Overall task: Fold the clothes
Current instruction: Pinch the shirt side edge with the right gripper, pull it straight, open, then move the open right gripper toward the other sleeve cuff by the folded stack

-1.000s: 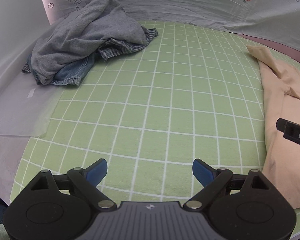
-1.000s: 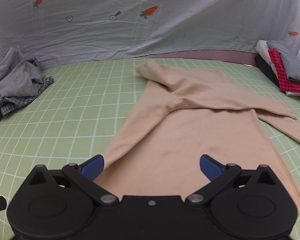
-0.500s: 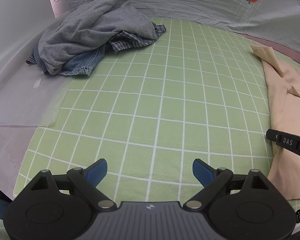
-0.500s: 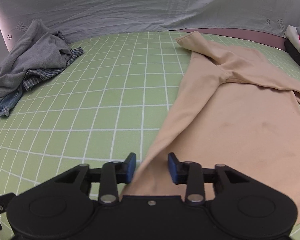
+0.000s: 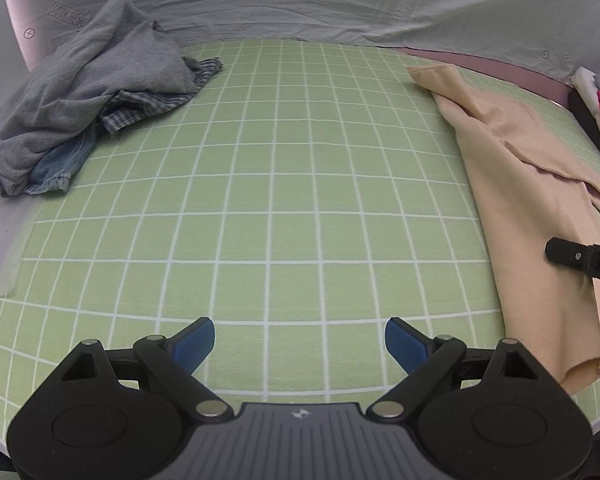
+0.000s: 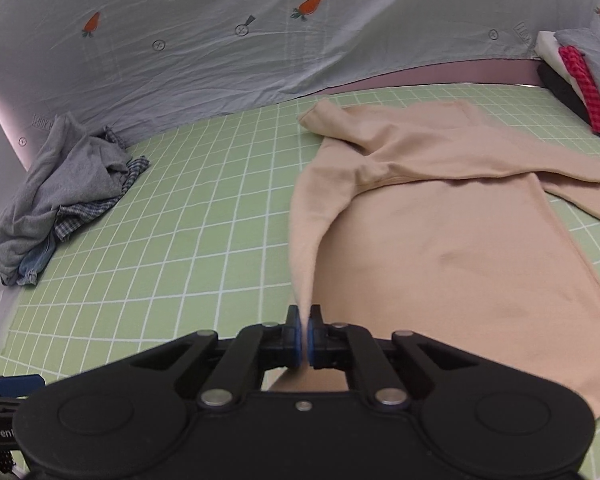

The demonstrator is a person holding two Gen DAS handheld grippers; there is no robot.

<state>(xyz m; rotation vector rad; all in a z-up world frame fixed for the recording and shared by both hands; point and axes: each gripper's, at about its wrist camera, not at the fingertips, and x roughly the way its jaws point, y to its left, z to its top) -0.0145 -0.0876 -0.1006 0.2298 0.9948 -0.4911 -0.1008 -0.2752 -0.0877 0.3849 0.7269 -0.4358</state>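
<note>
A beige long-sleeved top [image 6: 440, 240] lies spread on the green grid mat [image 6: 220, 208], its sleeves folded across the upper body. My right gripper [image 6: 304, 336] is shut on the top's near left edge, and the cloth rises in a taut ridge from the jaws. In the left wrist view the same beige top [image 5: 532, 184] lies at the right, with part of the right gripper [image 5: 584, 262] over it. My left gripper [image 5: 300, 342] hangs open above bare mat [image 5: 284, 184], left of the top, holding nothing.
A heap of unfolded clothes, grey sweatshirt over plaid and denim [image 5: 80, 104] [image 6: 68, 196], sits at the mat's far left. A stack of folded garments [image 6: 580, 76] [image 5: 598, 116] lies at the far right. A grey carrot-print sheet [image 6: 260, 32] forms the backdrop.
My right gripper went from wide open to shut on the beige top's left edge and has lifted that edge. The left gripper stayed open and shifted a little over the mat.
</note>
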